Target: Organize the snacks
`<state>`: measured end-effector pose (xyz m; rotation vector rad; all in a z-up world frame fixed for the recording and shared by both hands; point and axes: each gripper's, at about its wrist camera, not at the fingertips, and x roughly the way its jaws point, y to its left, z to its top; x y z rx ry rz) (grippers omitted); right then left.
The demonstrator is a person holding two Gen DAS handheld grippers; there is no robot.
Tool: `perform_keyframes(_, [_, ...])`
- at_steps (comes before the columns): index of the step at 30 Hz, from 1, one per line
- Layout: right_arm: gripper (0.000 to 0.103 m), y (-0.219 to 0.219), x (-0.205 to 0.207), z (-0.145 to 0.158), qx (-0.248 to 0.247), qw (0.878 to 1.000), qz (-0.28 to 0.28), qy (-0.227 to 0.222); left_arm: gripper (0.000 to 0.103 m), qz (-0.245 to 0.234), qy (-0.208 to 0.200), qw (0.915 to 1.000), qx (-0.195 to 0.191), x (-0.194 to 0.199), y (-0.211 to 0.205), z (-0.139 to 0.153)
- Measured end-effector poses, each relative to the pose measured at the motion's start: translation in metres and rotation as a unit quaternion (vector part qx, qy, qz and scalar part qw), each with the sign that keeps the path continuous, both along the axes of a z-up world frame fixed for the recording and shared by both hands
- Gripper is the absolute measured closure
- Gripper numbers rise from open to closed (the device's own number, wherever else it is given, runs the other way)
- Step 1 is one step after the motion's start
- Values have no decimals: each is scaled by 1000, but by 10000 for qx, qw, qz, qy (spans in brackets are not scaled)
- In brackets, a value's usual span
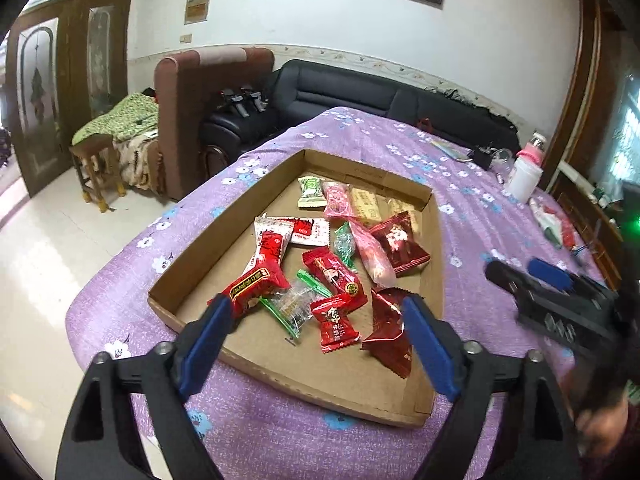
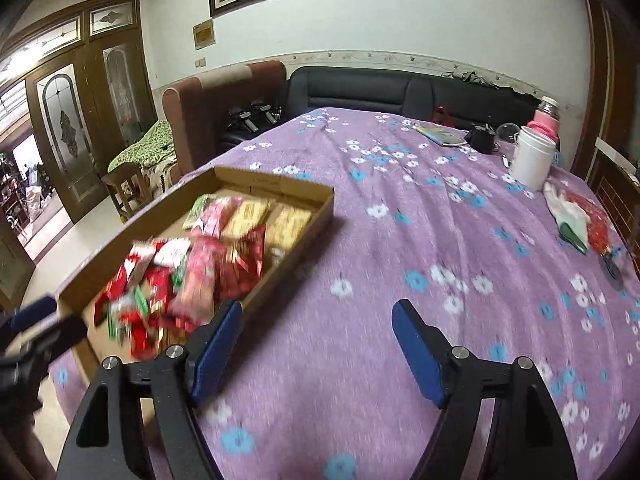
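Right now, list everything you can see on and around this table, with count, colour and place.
cardboard tray: one, brown, on the tablecloth
snack packets: about a dozen, mostly red, some pink, green, tan, in the tray
tablecloth: one, purple with flowers, over the table
white jar: one, far right of the table
pink-capped bottle: one, behind the jar
sofa: one, dark, beyond the table
left gripper: black with blue pads, open, over the tray's near end
right gripper: same, open, over bare cloth
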<state>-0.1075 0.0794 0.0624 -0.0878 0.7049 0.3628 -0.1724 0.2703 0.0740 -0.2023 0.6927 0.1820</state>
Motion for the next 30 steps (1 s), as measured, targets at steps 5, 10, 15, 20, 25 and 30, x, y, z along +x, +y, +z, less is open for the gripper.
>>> perform_keyframes(5, [21,-6,-25,-9,-159,9998,60,-96,14,176,89,9997,174,3,-9,0])
perform_keyframes(10, [18,-13,-42,-14,-160,9997,71,-158,14,160,131,9994,270,4,-21,0])
perform_keyframes(15, [17,-19,-49,-17,-133,9998,60,-116,14,38,178,9992,353,5,-34,-1])
perform_keyframes(20, [17,-28,-52,-20,-108,9999,-28,-99,14,-52,251,9989,398,5,-43,-3])
perform_keyframes(25, [17,-34,-54,-22,-122,9998,-122,-77,14,-115,314,9986,421,6,-47,-5])
perform_keyframes(30, [17,-37,-55,-23,-97,9998,-146,-66,14,-174,376,9983,404,6,-50,-7])
